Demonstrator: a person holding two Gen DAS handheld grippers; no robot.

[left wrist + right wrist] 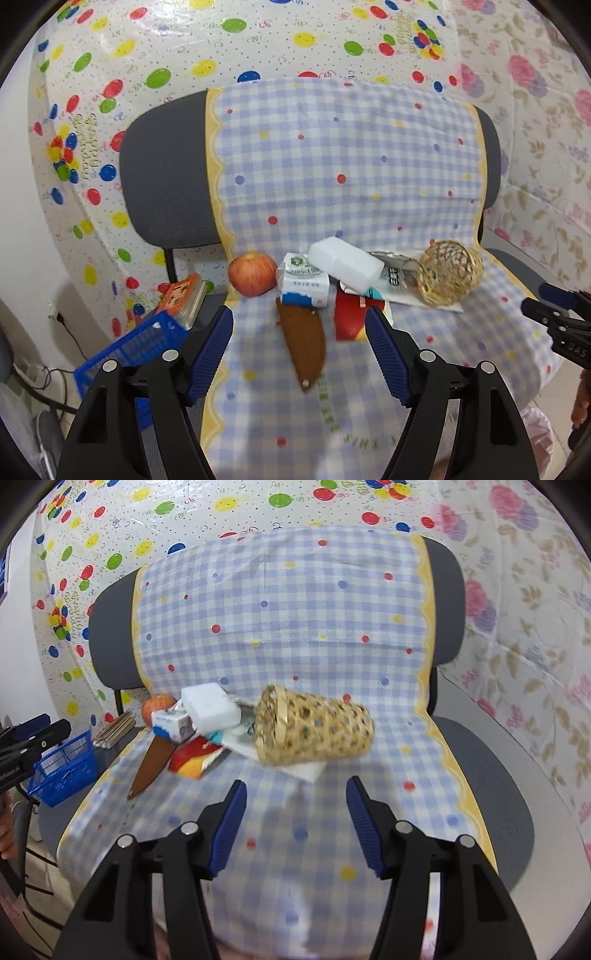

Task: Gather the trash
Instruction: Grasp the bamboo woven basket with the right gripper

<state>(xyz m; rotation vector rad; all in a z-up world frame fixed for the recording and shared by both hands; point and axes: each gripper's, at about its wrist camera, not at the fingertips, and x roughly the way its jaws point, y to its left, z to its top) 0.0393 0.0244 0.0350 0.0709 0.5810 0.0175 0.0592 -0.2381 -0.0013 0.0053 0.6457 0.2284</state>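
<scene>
A pile lies on a chair draped with a blue checked cloth (pixel 332 166). It holds an apple (pixel 252 273), a blue-white tissue pack (pixel 303 284), a white foam block (pixel 345 265), a red-yellow wrapper (pixel 351 317), a brown leather sheath (pixel 303 341) and a woven basket (pixel 448 272) lying on its side on white paper. My left gripper (pixel 299 328) is open and empty, just short of the sheath. My right gripper (pixel 295 801) is open and empty, just short of the basket (pixel 314 731). The pile (pixel 199 723) lies to the left in the right wrist view.
A blue plastic crate (pixel 136 350) stands left of the chair, with a book (pixel 183 299) behind it. Cables run along the floor at the lower left. A pink bag (pixel 537 432) shows at the lower right. Patterned sheets cover the walls.
</scene>
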